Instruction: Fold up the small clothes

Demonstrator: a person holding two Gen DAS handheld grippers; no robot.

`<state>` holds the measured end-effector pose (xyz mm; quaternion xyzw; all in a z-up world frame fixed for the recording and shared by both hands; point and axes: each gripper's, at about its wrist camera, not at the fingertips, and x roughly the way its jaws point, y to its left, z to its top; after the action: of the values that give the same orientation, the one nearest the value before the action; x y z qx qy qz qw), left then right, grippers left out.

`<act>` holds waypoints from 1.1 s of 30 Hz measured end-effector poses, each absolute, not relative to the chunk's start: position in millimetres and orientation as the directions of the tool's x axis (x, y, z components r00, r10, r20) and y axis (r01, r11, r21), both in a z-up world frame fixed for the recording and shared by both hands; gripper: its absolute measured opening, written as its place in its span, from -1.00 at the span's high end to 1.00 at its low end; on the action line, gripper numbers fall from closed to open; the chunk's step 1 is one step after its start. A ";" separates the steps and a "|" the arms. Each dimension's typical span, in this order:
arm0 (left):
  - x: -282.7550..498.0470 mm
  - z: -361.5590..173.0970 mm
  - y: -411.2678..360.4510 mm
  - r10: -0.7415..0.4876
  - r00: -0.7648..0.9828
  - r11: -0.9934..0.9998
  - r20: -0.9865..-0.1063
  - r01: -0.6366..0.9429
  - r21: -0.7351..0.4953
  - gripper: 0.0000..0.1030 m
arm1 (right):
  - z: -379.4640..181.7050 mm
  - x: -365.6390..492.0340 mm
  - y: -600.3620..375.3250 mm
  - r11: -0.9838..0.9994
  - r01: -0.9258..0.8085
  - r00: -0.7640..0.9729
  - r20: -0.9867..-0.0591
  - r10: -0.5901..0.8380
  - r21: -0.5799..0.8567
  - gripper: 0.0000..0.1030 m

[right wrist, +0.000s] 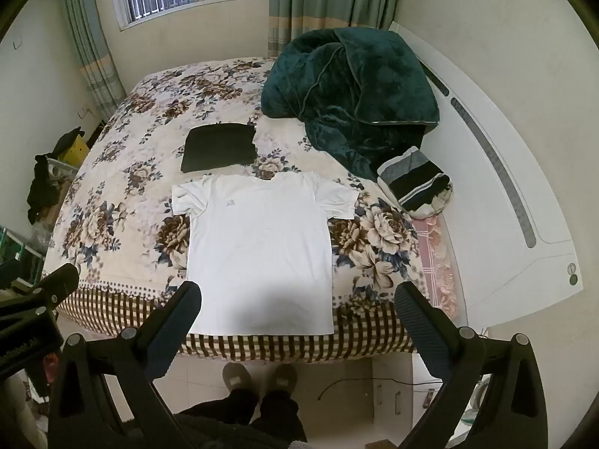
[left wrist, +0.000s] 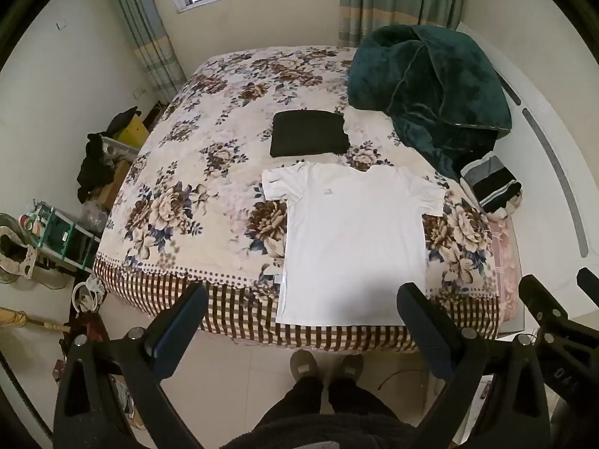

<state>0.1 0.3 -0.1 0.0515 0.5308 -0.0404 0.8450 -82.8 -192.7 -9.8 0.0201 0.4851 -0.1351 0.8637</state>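
White T-shirt [left wrist: 353, 243]: spread flat, front up, on the floral bedspread [left wrist: 194, 172] at the bed's near edge; folded black garment [left wrist: 309, 133] just beyond its collar. Left gripper [left wrist: 303, 299] and right gripper [right wrist: 297, 297]: jaws wide, empty, above the shirt's hem.

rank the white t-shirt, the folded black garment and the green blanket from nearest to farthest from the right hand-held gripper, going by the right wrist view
1. White t-shirt: spread flat at the bed's near edge, just ahead of the open right hand-held gripper.
2. Folded black garment: beyond the shirt's collar, a little left.
3. Green blanket: heaped farther back on the right, by the headboard.
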 end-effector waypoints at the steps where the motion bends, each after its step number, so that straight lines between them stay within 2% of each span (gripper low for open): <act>1: 0.1 -0.1 0.2 -0.011 0.433 0.991 -0.902 0.123 0.047 -1.00 | -9.3 -83.1 -193.2 0.962 0.255 0.498 -0.841 -0.214 -0.094 -1.00; 33: 9.3 13.2 3.0 0.004 0.466 0.991 -0.885 0.114 0.065 -1.00 | 6.5 -68.9 -192.4 0.968 0.233 0.509 -0.837 -0.200 -0.089 -1.00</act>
<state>9.3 3.0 13.2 0.0575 0.5157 -0.0321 0.8542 -68.9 -192.4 6.5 0.0177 0.4796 -0.1247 0.8684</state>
